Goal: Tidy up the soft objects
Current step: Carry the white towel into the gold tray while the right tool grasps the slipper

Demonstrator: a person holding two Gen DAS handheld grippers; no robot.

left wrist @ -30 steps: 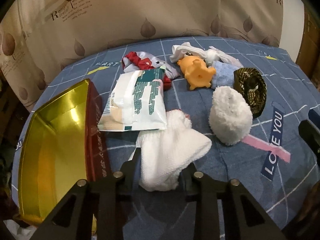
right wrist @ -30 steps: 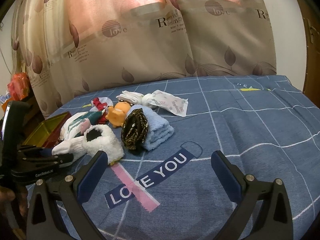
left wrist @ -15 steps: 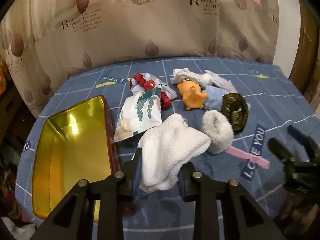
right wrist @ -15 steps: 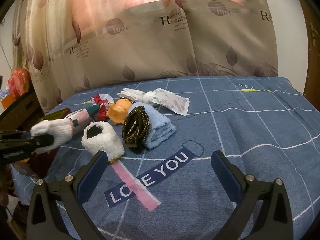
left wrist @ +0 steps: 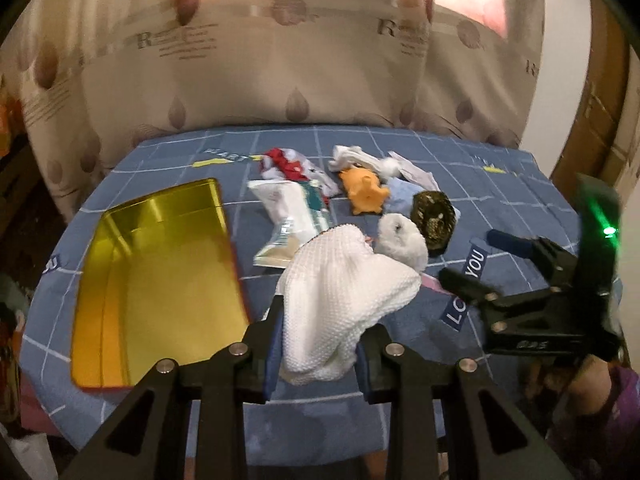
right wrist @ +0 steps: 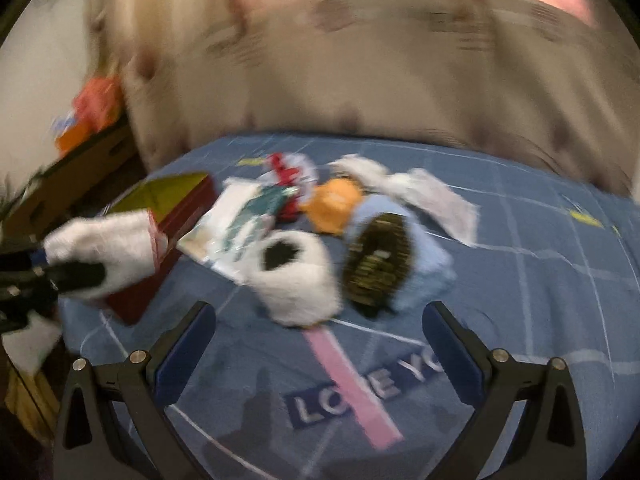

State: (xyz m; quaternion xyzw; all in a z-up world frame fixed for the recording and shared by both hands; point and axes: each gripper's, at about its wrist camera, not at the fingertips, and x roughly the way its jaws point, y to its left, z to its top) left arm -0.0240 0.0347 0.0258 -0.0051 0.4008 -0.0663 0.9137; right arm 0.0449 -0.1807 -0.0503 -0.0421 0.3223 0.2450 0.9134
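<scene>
White waffle-knit cloth [left wrist: 344, 300] hangs pinched between the blue pads of the left hand-held gripper [left wrist: 318, 350], its jaws drawn narrow on the fabric, lifted clear of the blue bedspread [left wrist: 516, 200] patterned with pale grid lines. Just left of it lies the open gold-lined rectangular tin with red outer walls [left wrist: 156, 276], nothing inside it that can be seen. Past the cloth the other soft things lie clustered on the bed: a fluffy white slipper-like bundle [left wrist: 402, 240], a dark gold-patterned round piece [left wrist: 434, 216], an orange plush toy [left wrist: 364, 190], a folded pale blue towel [left wrist: 402, 194], a white and green plastic packet [left wrist: 294, 216] and a red and white fabric [left wrist: 286, 164]. The right hand-held gripper [right wrist: 318, 354] hovers over the bedspread with its jaws spread wide and nothing between them, in front of the fluffy bundle; its view is blurred. A beige leaf-printed curtain [left wrist: 280, 60] hangs behind the bed.
</scene>
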